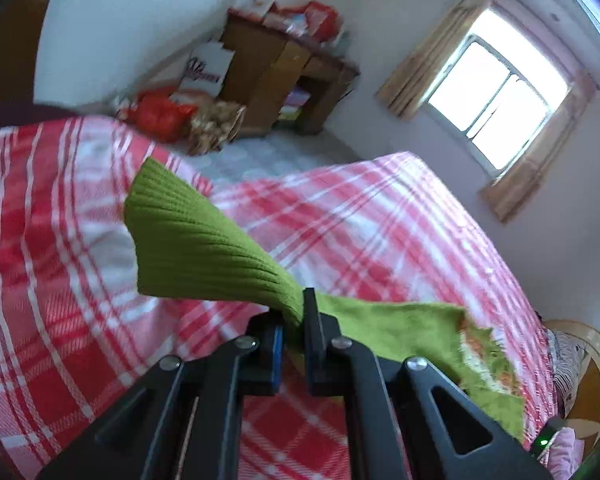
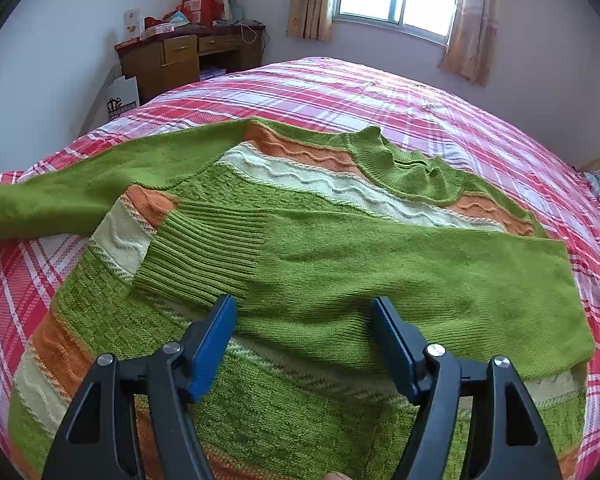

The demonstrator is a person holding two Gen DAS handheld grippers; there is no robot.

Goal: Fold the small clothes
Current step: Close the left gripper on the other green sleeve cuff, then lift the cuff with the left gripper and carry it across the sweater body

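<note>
Sweater (image 2: 284, 216) lies flat across the plaid bedspread (image 2: 340, 92), one sleeve already folded over its chest, while the left gripper (image 1: 292, 320), clamped on the other sleeve's ribbed cuff (image 1: 204, 240), lifts it at frame left; right gripper (image 2: 304, 344) hovers spread, empty.

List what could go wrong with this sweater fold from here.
1. The left gripper pinches only the ribbed cuff edge; it may slip free.
2. Pulling that sleeve could drag the sweater askew on the plaid bedspread.
3. The open right gripper may snag the folded sleeve.
</note>
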